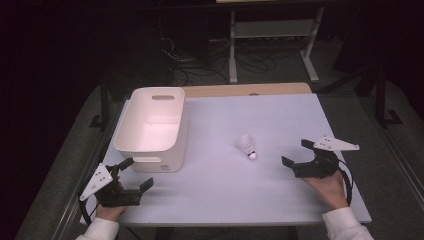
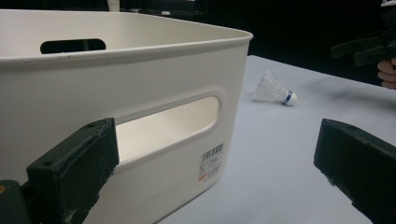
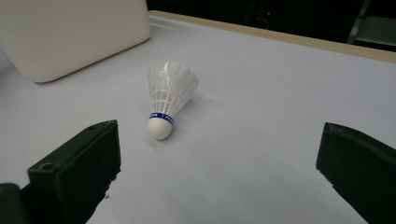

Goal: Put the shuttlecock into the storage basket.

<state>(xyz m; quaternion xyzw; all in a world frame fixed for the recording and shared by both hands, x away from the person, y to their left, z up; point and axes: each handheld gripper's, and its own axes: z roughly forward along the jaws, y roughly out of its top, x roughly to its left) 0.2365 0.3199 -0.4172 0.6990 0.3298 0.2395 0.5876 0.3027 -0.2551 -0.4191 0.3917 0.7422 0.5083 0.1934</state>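
Note:
A white shuttlecock (image 1: 248,147) lies on its side in the middle of the white table, its cork tip with a blue band toward me. A white plastic bin (image 1: 152,125) with handle slots stands at the left. My right gripper (image 1: 296,153) rests at the table's right, open, a short way right of the shuttlecock (image 3: 169,98), with nothing between its jaws. At the front left my left gripper (image 1: 135,173) is open and empty, just in front of the bin's near wall (image 2: 140,130). The shuttlecock (image 2: 274,90) lies beyond the bin's corner in the left gripper view.
The white table top (image 1: 260,195) has a wooden strip along its far edge (image 1: 250,90). Behind the table are a white desk frame (image 1: 272,35) and cables on the dark floor. The other hand's gripper (image 2: 369,46) appears at the top right of the left gripper view.

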